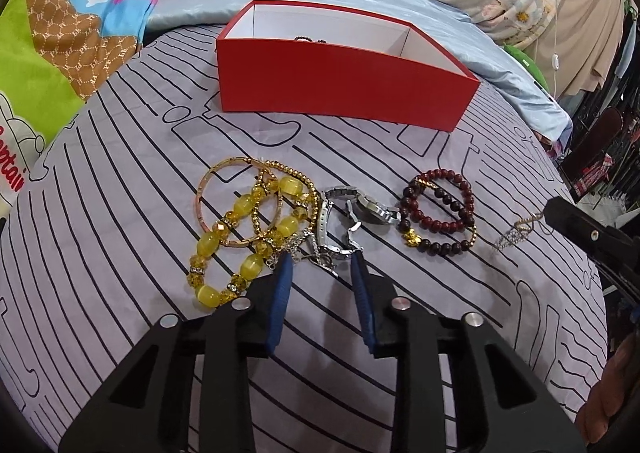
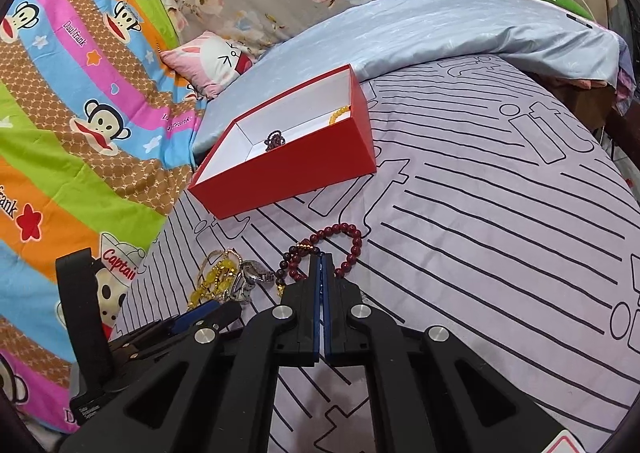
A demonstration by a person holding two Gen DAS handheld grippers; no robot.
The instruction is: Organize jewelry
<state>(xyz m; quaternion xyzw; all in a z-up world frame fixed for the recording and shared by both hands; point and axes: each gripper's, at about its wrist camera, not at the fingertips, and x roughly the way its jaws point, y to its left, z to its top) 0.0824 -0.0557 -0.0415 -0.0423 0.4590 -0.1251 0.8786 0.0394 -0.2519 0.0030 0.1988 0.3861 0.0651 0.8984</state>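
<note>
My left tool (image 1: 321,261) tilts down, half-spread around a white-strapped wristwatch (image 1: 326,213); whether its pads press I cannot tell. My right tool (image 2: 322,259), pressed together, pinches one thin sparkly chain bracelet (image 1: 514,233) just above the striped grey bed sheet (image 1: 400,313). A second, steel-banded wristwatch (image 1: 372,207) lies beside the first. Left of both sits a tangle of yellow-bead and gold bracelets (image 1: 248,221), too tangled to count. Two dark red bead bracelets (image 1: 440,209) lie to the right. Open sheet lies right of them. Farthest, the red cardboard box (image 1: 340,85) holds one dark bead bracelet (image 2: 274,141) and one yellow bead bracelet (image 2: 338,115).
</note>
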